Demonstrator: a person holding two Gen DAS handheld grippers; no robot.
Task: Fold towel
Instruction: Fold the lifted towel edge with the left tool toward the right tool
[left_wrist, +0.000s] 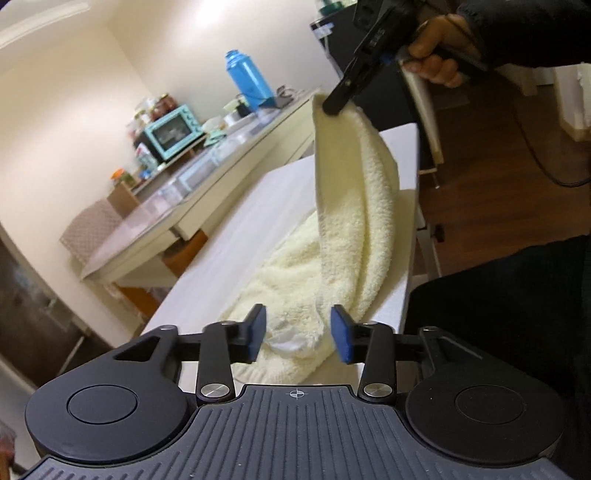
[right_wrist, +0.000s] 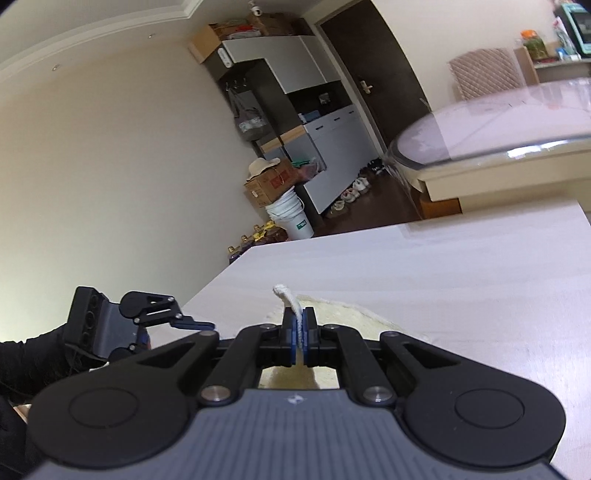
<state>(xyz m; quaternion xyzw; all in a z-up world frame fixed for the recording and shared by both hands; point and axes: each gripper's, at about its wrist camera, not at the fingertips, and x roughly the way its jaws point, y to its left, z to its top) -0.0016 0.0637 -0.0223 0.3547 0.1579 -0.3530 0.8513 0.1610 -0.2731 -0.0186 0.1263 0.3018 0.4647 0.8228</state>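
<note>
A cream terry towel (left_wrist: 351, 206) lies partly on the white table (left_wrist: 236, 236). One corner is lifted high. My right gripper (left_wrist: 334, 105) is shut on that corner and holds it above the table; in the right wrist view the towel's corner (right_wrist: 286, 295) sticks up between the shut pads of my right gripper (right_wrist: 299, 325). My left gripper (left_wrist: 298, 334) is open, its blue pads on either side of the towel's near end with its white label. The left gripper also shows in the right wrist view (right_wrist: 199, 325), low at the left.
A long counter (left_wrist: 207, 173) beside the table carries a blue thermos (left_wrist: 248, 79), a teal toaster oven (left_wrist: 173, 131) and jars. A glass-topped table (right_wrist: 498, 129) stands beyond the white table (right_wrist: 443, 280). Boxes and a white bucket (right_wrist: 290, 218) sit by the wall. Wooden floor lies to the right.
</note>
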